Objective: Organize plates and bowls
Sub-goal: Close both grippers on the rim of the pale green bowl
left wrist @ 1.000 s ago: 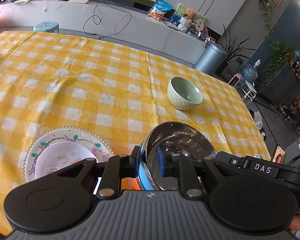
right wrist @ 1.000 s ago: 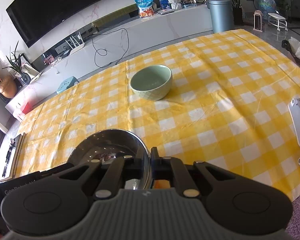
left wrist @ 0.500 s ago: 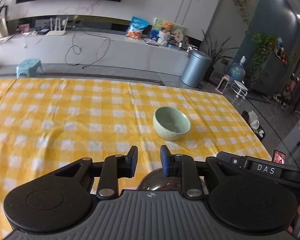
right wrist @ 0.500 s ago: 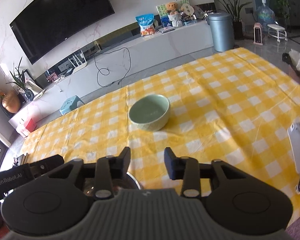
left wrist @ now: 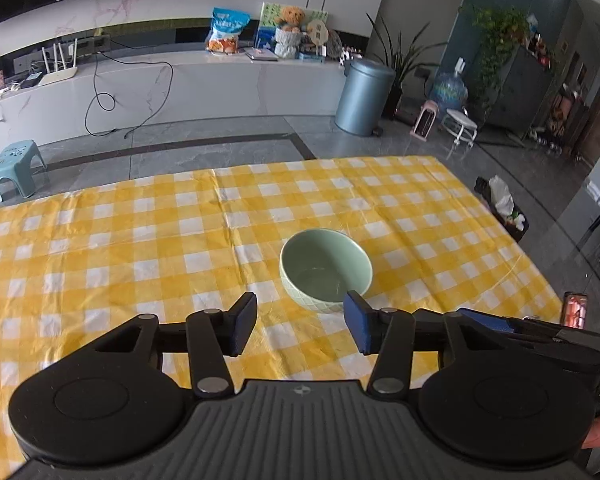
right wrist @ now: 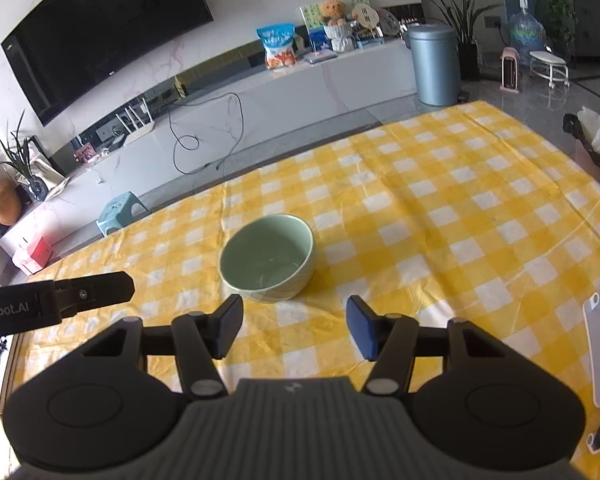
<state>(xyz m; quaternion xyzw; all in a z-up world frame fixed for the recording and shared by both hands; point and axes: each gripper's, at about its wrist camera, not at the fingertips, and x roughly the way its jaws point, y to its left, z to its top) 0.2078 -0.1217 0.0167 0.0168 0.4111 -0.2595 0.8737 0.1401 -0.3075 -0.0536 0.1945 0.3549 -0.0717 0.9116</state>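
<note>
Yellow-and-white checked cloth surface [left wrist: 140,264]: bare all around.
Pale green ceramic bowl [left wrist: 326,270]: upright, mid-surface.
Left gripper [left wrist: 300,322]: fingers just opened, empty, angled down.
Right gripper [right wrist: 294,326]: same.

Wall: we see white marble with a large black television [right wrist: 100,36].
Floor: grey glossy tiles [left wrist: 204,152].
Furniture: long white low cabinet [left wrist: 172,88] — grey-blue cylindrical bin [left wrist: 364,98], small teal plastic stool [left wrist: 16,168].

Ahead of my two tools sits the bowl [left wrist: 326,270] on the tabletop [left wrist: 140,240] — upright, nothing in it. Behind the tabletop runs a long counter [left wrist: 220,84]; right of that counter stands a bin [left wrist: 364,96].
</note>
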